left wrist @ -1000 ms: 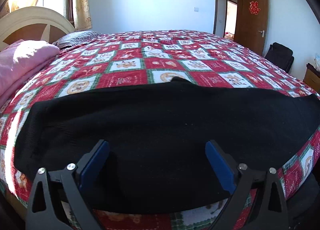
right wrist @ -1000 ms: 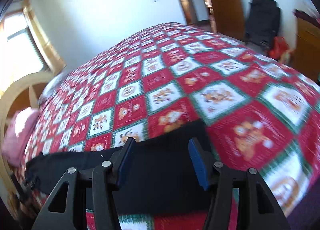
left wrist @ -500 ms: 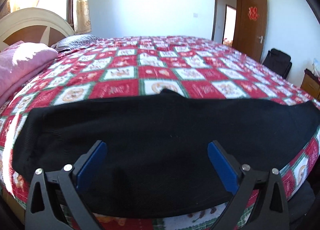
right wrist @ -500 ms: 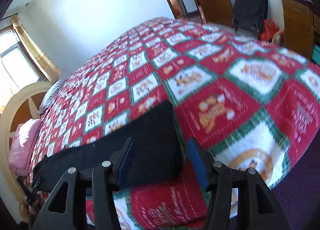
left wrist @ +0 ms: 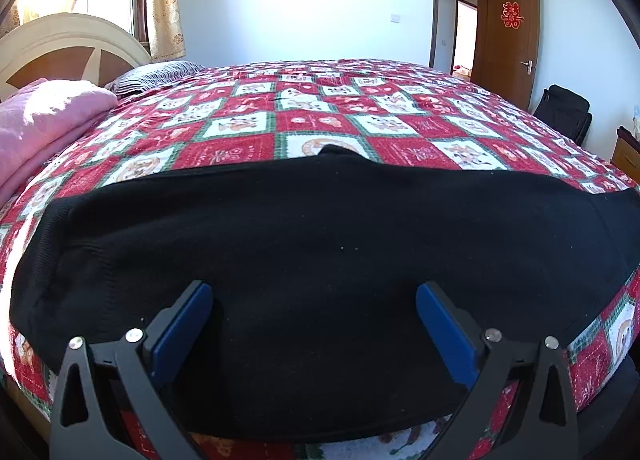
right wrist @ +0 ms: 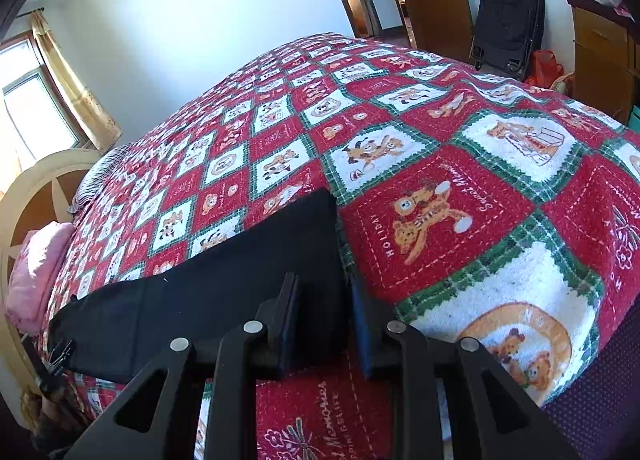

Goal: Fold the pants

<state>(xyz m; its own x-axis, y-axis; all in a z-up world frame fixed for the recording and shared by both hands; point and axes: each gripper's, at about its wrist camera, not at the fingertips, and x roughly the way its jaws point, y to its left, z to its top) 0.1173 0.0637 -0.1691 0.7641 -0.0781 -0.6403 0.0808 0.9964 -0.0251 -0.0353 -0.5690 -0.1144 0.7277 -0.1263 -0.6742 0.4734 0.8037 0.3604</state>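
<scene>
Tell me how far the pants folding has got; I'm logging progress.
Done: the pants lie flat as one long black strip on the bed near its edge. In hand: the right gripper has its fingers narrowed around one end corner, though a firm pinch can't be confirmed; the left gripper is wide open over the middle. Left: no crosswise fold shows yet.

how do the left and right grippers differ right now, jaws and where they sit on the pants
The left gripper has its jaws spread wide, over the broad middle of the black pants. The right gripper has its jaws narrowed around the pants' end corner, fabric between them; whether they grip is unclear. Both have blue pads and point across the quilt.
</scene>
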